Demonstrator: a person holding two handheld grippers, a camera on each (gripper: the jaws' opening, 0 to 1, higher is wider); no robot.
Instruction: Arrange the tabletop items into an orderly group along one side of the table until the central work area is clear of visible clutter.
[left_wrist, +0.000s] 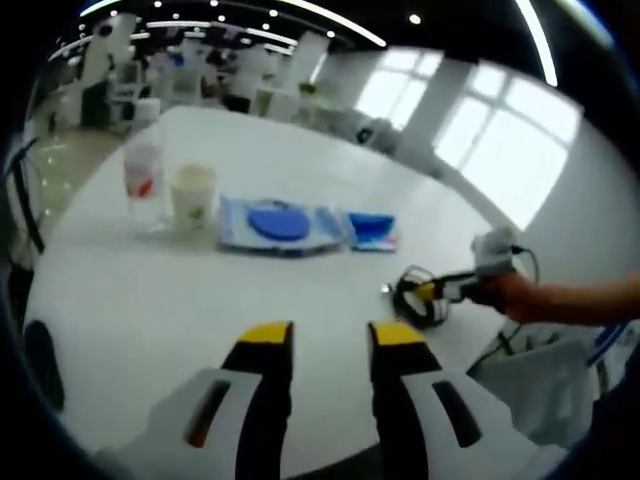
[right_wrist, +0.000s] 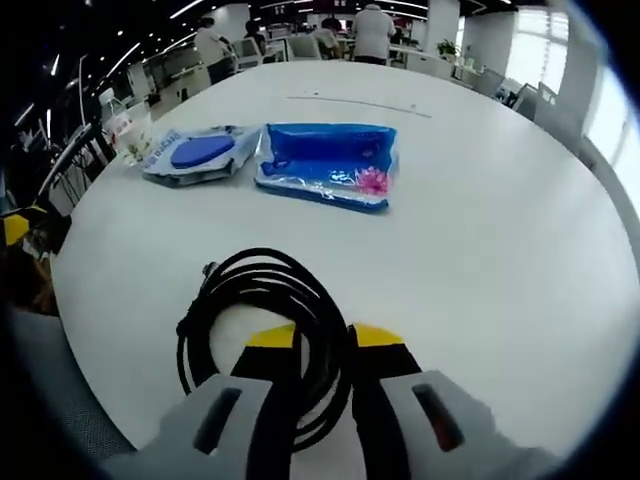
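While the left hand-held gripper (left_wrist: 330, 345) hovers low over the near part of the white bench (left_wrist: 150, 300), its yellow-tipped jaws stand apart with nothing between them. Across the bench, in the left gripper view, a row is already forming: a clear cup (left_wrist: 143, 180) with a red mark, a paper cup (left_wrist: 193, 197) just beside it, then a flat packet with a blue disc (left_wrist: 278, 222) and a smaller blue packet (left_wrist: 371, 229). Off to the right of that view, a person's hand (left_wrist: 515, 295) brings the other gripper to a coiled black cable (left_wrist: 418, 296), which lies apart from the row, nearer the bench edge.

From the right gripper view, the right hand-held gripper (right_wrist: 322, 345) has its jaws nearly together around a strand of the cable (right_wrist: 262, 320), apparently pinching it. The coil rests on the bench (right_wrist: 480, 230), well short of the disc packet (right_wrist: 190, 153) and the blue packet (right_wrist: 325, 163). Gripping a single strand probably lets the whole loop be dragged or lifted toward that row.
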